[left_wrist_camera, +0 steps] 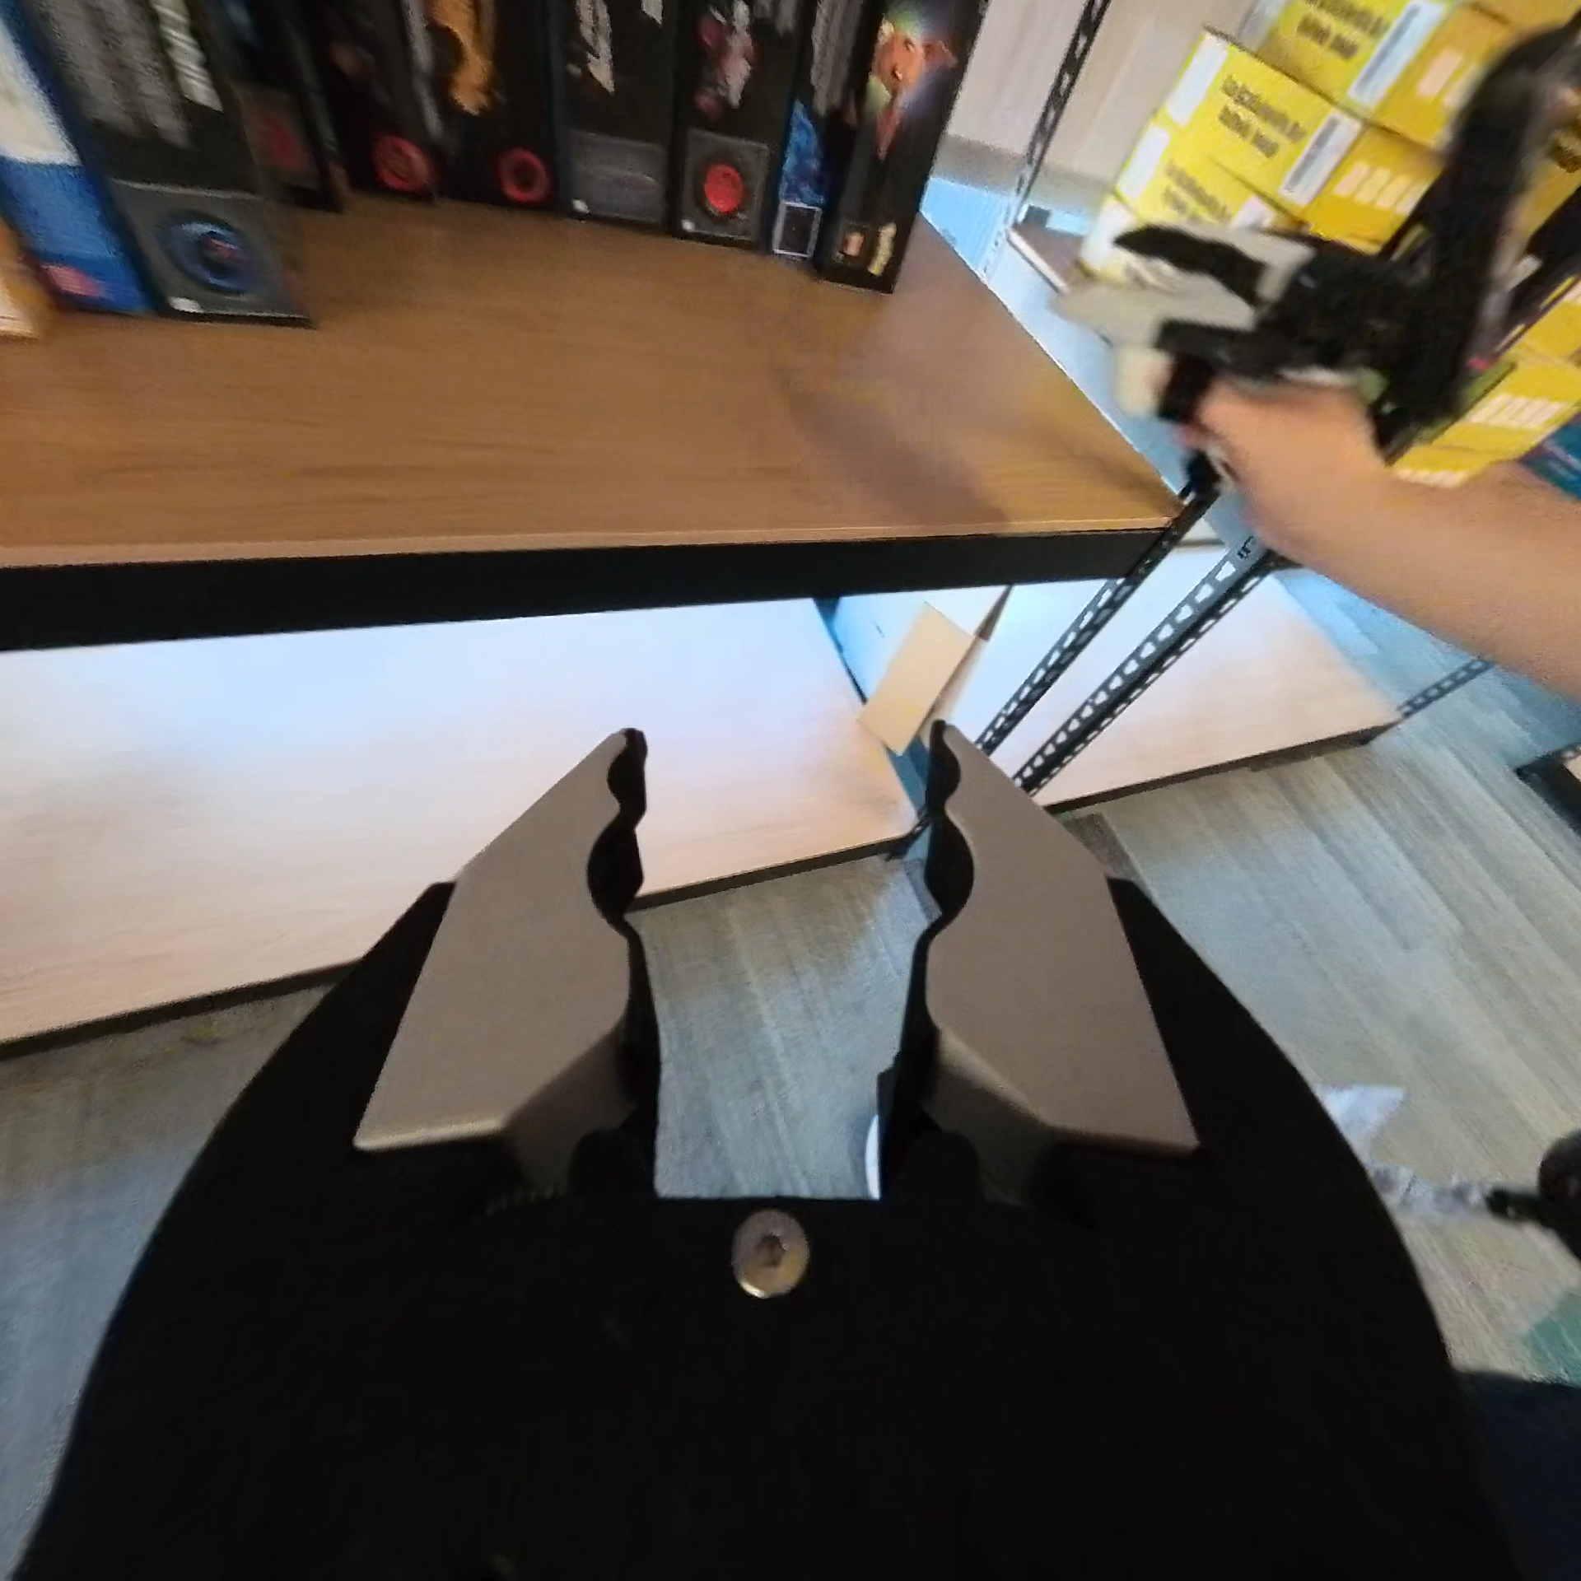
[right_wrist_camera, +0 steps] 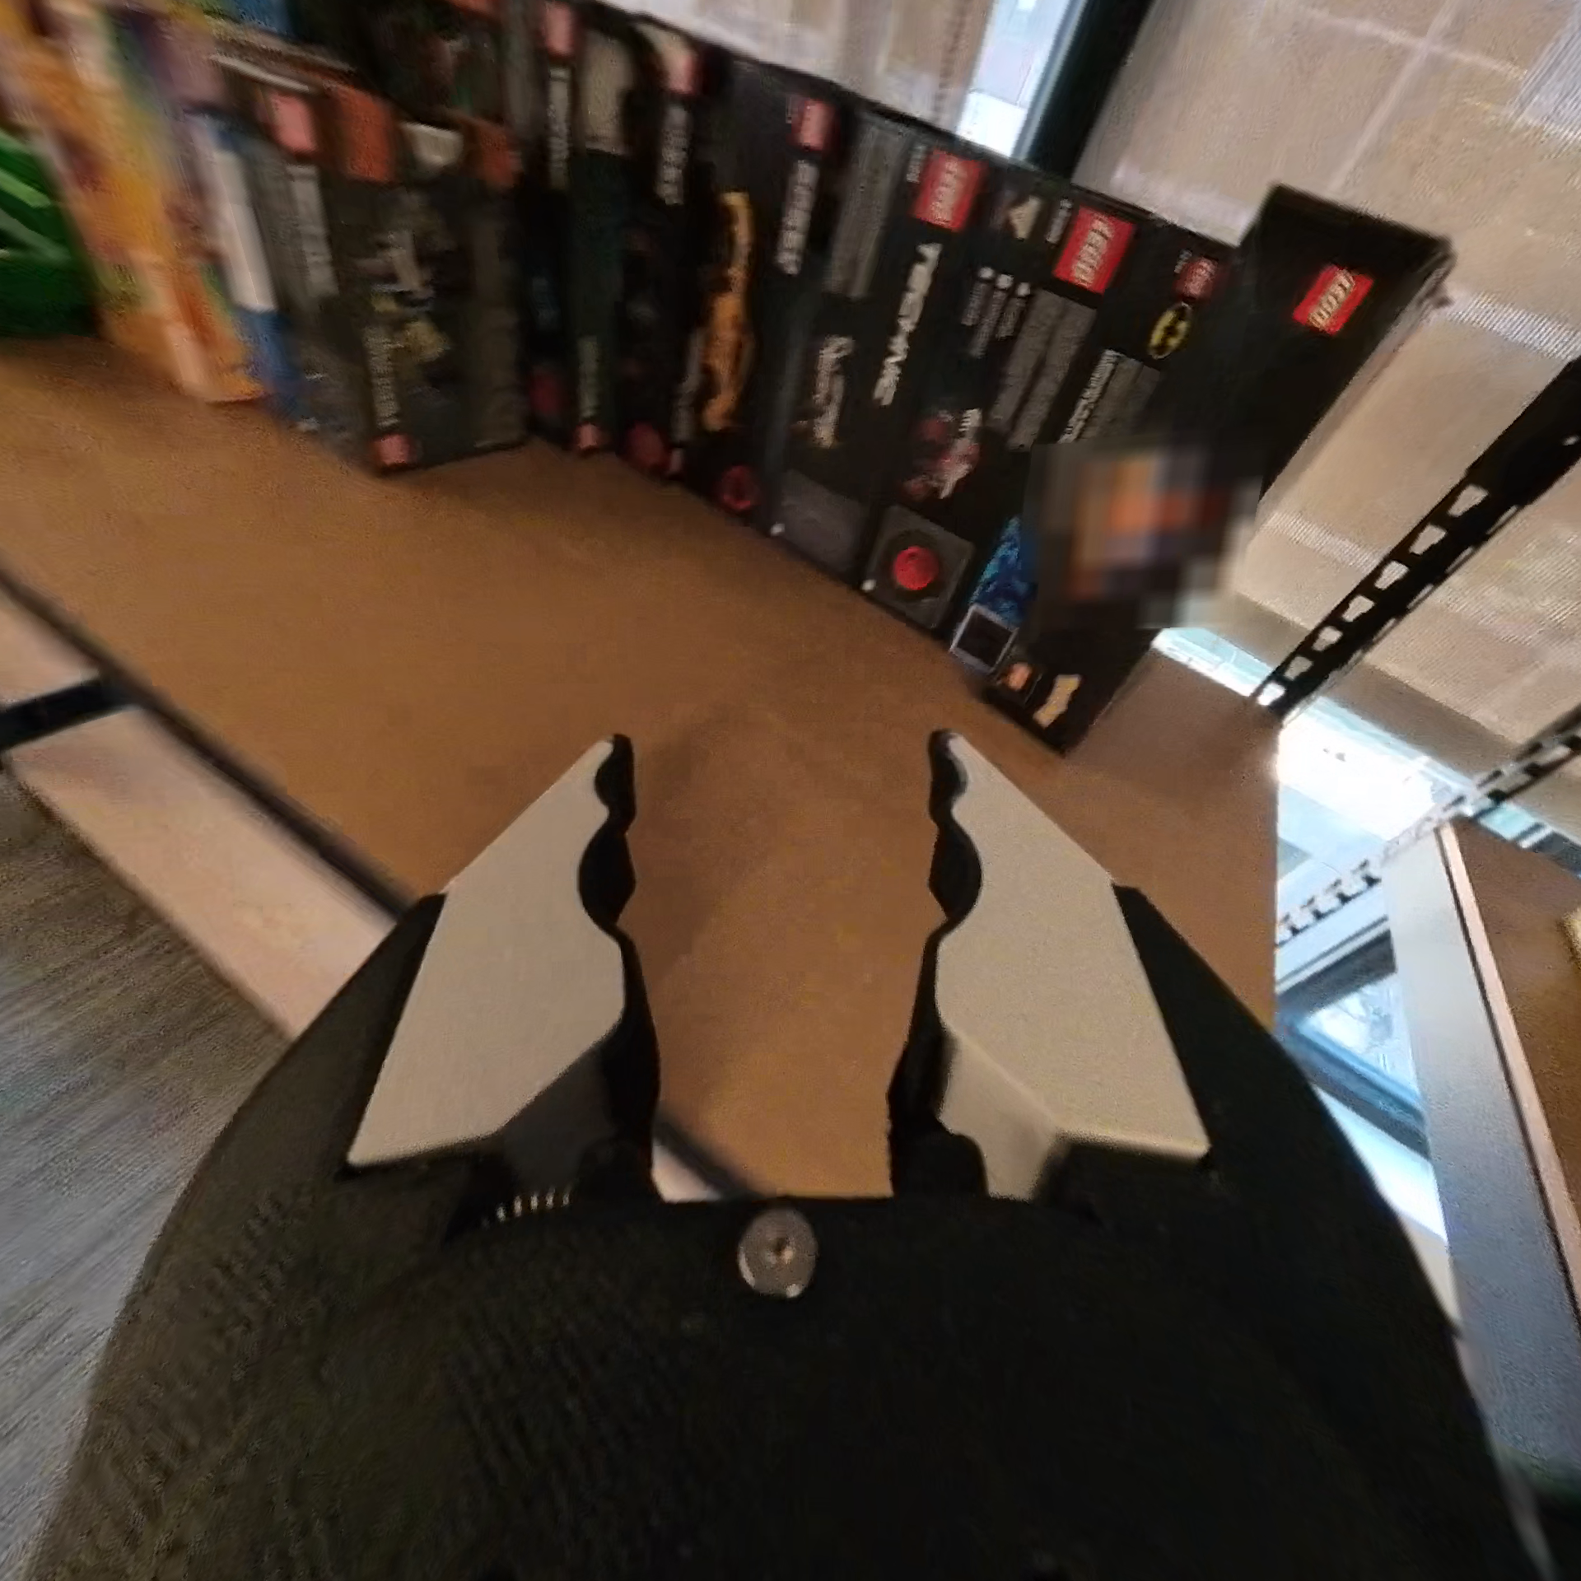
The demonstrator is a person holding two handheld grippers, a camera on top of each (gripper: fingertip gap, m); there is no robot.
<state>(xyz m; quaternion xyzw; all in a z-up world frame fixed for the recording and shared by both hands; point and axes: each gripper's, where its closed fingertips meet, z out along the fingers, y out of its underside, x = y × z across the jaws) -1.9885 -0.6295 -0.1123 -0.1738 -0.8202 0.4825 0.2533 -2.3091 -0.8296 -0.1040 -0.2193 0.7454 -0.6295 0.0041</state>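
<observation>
Two hand-held grippers face a wooden shelf (left_wrist_camera: 530,428) that carries a row of upright boxes.

In the left wrist view, the left gripper (left_wrist_camera: 783,740) hangs below and in front of the shelf's black front edge. Its two grey fingers (left_wrist_camera: 513,958) stand apart, released, with nothing between them; through the gap shows grey floor (left_wrist_camera: 1240,984) and a pale lower shelf (left_wrist_camera: 342,787). It touches nothing. The boxes (left_wrist_camera: 599,103), mostly black with red round marks low on their ends, stand along the back of the shelf, well apart from this gripper. At the upper right, blurred, a hand (left_wrist_camera: 1292,470) holds the right gripper (left_wrist_camera: 1104,274) just off the shelf's right corner, beside a black perforated post (left_wrist_camera: 1104,684). Behind it lie stacked yellow cartons (left_wrist_camera: 1266,145).

In the right wrist view, the right gripper (right_wrist_camera: 783,744) hovers above the bare brown shelf (right_wrist_camera: 428,556), its fingers (right_wrist_camera: 505,1009) likewise spread and empty. The boxes (right_wrist_camera: 855,342) run in a slanted line from upper left to right, black ones with red squares near their tops, coloured ones blurred at the far left. The end box (right_wrist_camera: 1069,676) at the right of the row is the nearest thing ahead of the fingertips, near but apart from them. Another black box (right_wrist_camera: 1335,325) stands behind the row's right end. A window blind (right_wrist_camera: 1412,171) fills the upper right.
</observation>
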